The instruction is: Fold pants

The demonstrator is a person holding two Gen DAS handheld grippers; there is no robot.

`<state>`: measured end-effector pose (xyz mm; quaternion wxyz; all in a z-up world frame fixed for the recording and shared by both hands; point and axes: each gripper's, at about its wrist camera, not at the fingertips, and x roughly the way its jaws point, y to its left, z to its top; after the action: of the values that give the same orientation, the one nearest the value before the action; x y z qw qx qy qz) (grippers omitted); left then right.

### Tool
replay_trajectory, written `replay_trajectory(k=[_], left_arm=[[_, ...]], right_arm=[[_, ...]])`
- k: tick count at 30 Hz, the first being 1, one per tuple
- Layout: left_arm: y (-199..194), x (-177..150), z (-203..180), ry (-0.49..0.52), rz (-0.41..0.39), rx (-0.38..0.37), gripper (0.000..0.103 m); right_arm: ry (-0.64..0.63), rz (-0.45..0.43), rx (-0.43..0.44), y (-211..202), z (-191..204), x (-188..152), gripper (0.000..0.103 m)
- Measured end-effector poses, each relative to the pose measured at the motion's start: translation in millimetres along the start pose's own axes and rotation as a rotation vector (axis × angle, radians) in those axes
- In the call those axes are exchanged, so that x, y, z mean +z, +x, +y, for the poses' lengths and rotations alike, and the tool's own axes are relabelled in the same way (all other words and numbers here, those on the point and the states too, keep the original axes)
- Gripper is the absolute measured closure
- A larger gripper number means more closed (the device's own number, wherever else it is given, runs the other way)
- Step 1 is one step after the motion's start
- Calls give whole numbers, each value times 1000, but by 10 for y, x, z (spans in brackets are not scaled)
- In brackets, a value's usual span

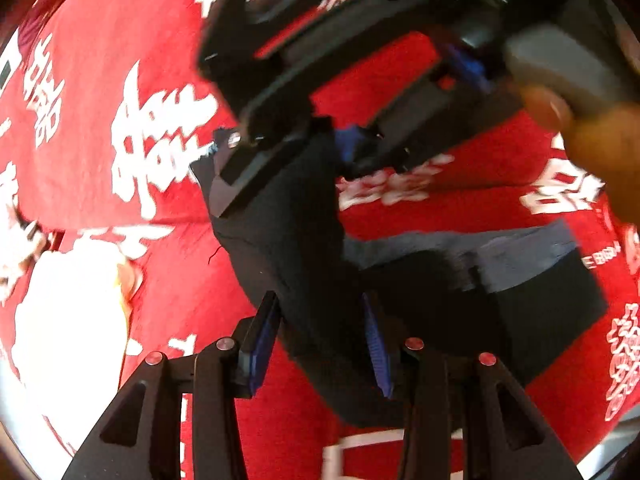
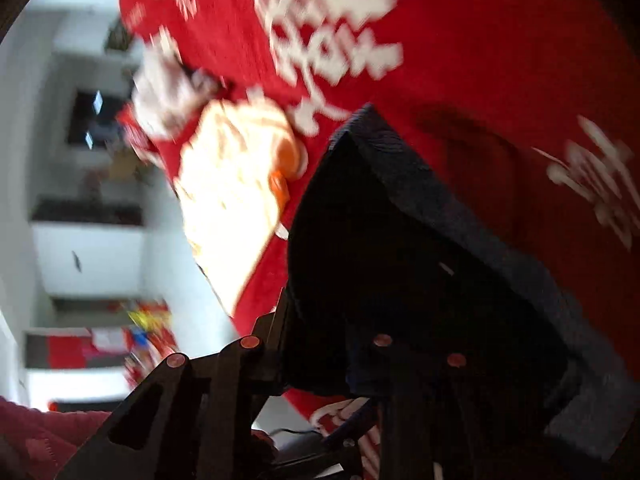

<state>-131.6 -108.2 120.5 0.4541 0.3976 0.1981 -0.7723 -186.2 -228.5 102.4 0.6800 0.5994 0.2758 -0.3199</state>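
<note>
The dark pants [image 1: 304, 248] are partly bundled and lifted off the red printed cloth [image 1: 100, 60], so folding looks midway at best. The left gripper [image 1: 320, 340] stands open around a hanging fold; the right gripper [image 1: 296, 136] pinches the upper edge.
</note>
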Motion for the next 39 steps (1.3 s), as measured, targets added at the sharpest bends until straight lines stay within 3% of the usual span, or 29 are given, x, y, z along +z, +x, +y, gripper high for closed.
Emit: replay_trajectory(k=[8, 13, 17, 21, 26, 27, 31, 35, 36, 37, 39], left_arm=[[-181, 255, -1183, 128, -12, -164, 61], [-41, 91, -2057, 256, 27, -245, 61], [171, -209, -2561, 342, 98, -267, 61], [385, -572, -2856, 453, 145, -214, 60], [391, -717, -2942, 544, 132, -179, 56], [365, -702, -2918, 545, 142, -186, 50], [181, -609, -2719, 488, 174, -251, 46], [-36, -446, -2271, 399, 121, -194, 45], [-29, -404, -2164, 379, 114, -168, 39], [7, -338, -2010, 348, 111, -134, 22], [115, -222, -1690, 259, 122, -77, 17]], right_arm=[[147, -291, 95, -1334, -668, -997, 80], [268, -441, 101, -1912, -1314, -1785, 80], [449, -486, 112, -1964, -1986, -2350, 80], [580, -482, 124, -1728, -2515, -2809, 80], [683, -480, 160, -1477, -2850, -3066, 78], [695, -484, 174, -1469, -2882, -3081, 78], [692, -463, 162, -1474, -2917, -3088, 73], [667, -422, 79, -1486, -2826, -3065, 69], [661, -418, 48, -1515, -2798, -3054, 68], [656, -417, 21, -1562, -2780, -3055, 67], [647, -414, -55, -1646, -2786, -3144, 62]])
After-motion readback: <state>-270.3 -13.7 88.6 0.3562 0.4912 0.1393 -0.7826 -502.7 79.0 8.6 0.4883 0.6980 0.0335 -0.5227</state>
